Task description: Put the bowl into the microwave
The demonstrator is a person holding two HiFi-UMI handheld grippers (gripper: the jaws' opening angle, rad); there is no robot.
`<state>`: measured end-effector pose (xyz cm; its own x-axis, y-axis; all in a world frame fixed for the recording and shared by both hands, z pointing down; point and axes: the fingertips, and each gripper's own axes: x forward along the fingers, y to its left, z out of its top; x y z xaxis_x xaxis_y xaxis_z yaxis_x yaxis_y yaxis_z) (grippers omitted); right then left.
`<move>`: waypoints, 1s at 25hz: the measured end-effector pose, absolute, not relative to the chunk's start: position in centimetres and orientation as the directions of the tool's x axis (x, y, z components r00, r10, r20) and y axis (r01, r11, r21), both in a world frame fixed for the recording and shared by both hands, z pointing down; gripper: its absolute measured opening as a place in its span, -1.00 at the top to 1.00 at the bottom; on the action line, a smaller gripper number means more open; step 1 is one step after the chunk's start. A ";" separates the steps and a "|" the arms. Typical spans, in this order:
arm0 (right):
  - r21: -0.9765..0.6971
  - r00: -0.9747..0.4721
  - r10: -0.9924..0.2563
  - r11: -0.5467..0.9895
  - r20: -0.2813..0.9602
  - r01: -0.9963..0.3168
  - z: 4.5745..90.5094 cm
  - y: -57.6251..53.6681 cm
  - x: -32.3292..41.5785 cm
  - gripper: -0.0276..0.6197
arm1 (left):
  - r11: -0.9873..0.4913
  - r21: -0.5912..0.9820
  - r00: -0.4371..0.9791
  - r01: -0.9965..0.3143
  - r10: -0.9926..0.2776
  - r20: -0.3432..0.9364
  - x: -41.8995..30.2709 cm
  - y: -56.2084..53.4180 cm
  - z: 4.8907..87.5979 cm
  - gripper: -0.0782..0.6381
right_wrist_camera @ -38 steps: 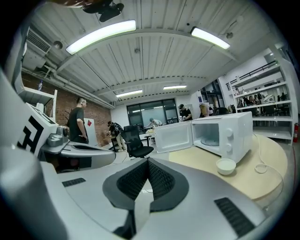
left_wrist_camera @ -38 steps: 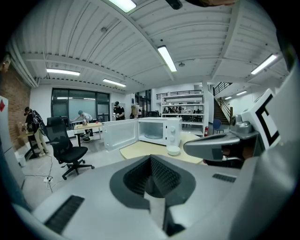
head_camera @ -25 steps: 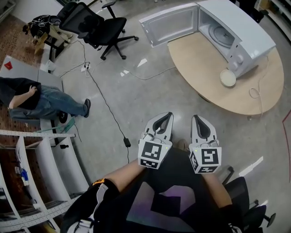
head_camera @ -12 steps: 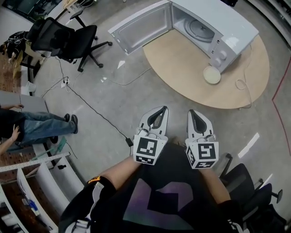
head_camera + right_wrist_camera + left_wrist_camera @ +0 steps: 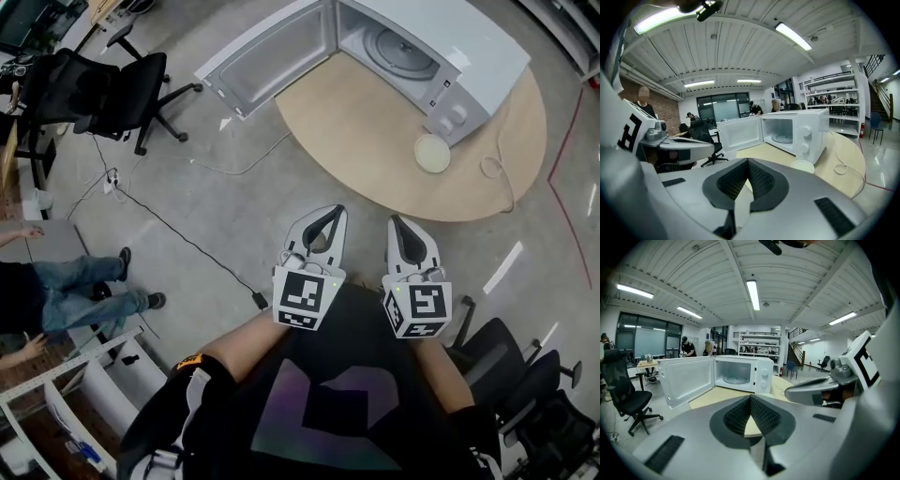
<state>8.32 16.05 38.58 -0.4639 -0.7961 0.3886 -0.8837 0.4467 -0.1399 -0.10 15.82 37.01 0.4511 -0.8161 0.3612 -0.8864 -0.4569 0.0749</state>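
Observation:
A white microwave [image 5: 422, 47] stands at the far side of an oval wooden table [image 5: 366, 141], its door [image 5: 272, 56] swung wide open to the left and the glass turntable showing inside. A pale shallow bowl [image 5: 432, 153] sits on the table just in front of the microwave's control panel, and it also shows in the right gripper view [image 5: 802, 166]. My left gripper [image 5: 336, 212] and right gripper [image 5: 394, 221] are held side by side over the floor, short of the table's near edge. Both are shut with nothing between their pads.
A black office chair [image 5: 103, 89] stands left of the open door, and another [image 5: 506, 375] is at my right. A black cable [image 5: 187, 239] crosses the floor. A white cord [image 5: 492, 173] loops on the table near the bowl. A person's legs [image 5: 56, 291] are at the left.
The table, microwave and bowl have drawn closer and shifted left in the head view. Both grippers stay shut side by side in front of the body.

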 end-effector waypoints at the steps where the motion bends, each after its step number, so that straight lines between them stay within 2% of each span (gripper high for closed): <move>1: -0.138 -0.456 -0.799 0.439 0.391 -0.888 38.6 15.6 8.1 0.87 | -0.462 0.078 0.457 -0.883 -0.814 0.359 -0.4 15.3 37.0 0.65; 25: -0.070 -0.298 -0.859 0.296 0.416 -0.952 37.3 11.3 1.7 0.87 | -0.562 0.148 0.579 -0.814 -0.760 0.294 -7.6 9.3 36.2 0.65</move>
<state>1.73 11.25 37.34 -0.2981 -0.8593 0.4157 -0.9525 0.2963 -0.0705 -7.58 9.33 36.15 0.5791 -0.7603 0.2943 -0.8135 -0.5625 0.1477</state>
